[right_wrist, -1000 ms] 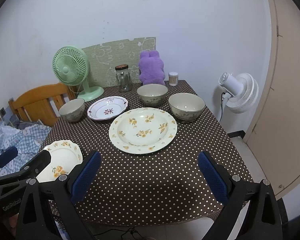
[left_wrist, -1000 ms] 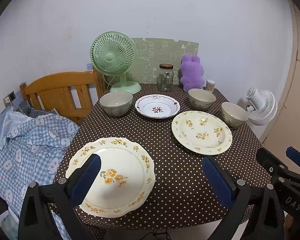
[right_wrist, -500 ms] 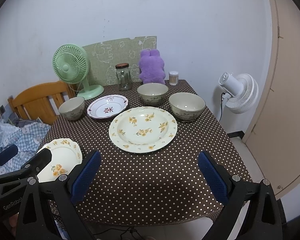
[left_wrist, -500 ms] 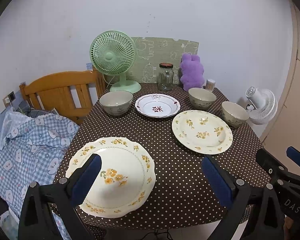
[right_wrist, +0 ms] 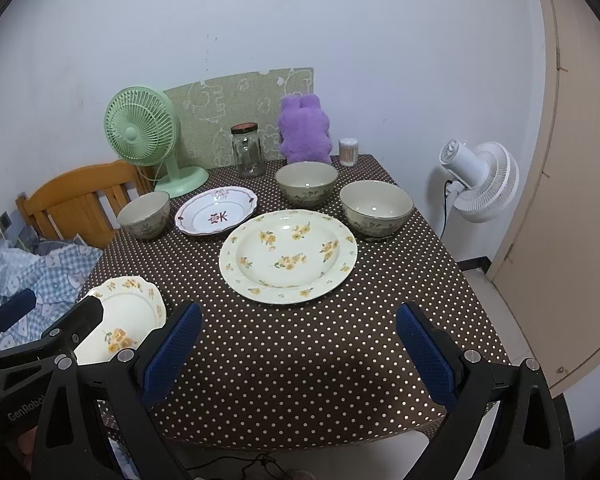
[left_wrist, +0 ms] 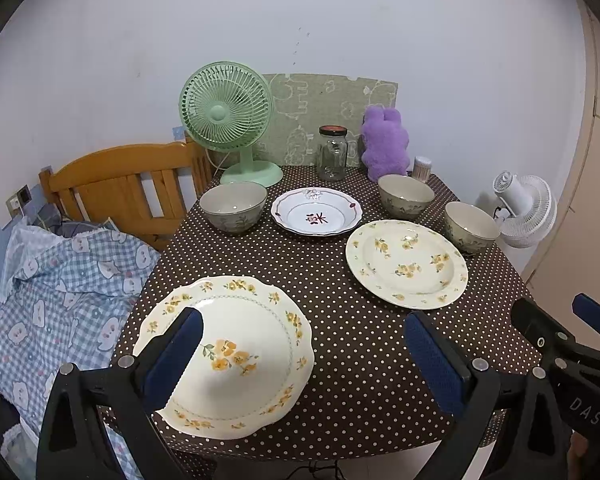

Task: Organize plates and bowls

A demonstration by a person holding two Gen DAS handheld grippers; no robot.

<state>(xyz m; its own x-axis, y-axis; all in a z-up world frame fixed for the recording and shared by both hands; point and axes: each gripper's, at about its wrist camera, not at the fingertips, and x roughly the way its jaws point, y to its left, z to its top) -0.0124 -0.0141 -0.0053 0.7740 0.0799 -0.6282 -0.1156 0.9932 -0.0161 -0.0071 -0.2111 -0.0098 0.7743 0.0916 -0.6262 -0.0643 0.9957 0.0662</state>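
Presently, the left gripper [left_wrist: 300,360] hovers with jaws wide apart over the near-left corner of the table [left_wrist: 356,344], one pad above the scalloped plate [left_wrist: 236,352], apparently not touching it. Further back stand a bowl [left_wrist: 233,206], a white dish [left_wrist: 316,217] and two bowls [left_wrist: 405,196] [left_wrist: 471,226], with a large floral plate [right_wrist: 288,256] centre-right. The right gripper [right_wrist: 299,356], jaws likewise apart, holds nothing.

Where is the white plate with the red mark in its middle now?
In both views the white plate lies at the far side of the table, between the left bowl and a second bowl, in front of the glass jar.
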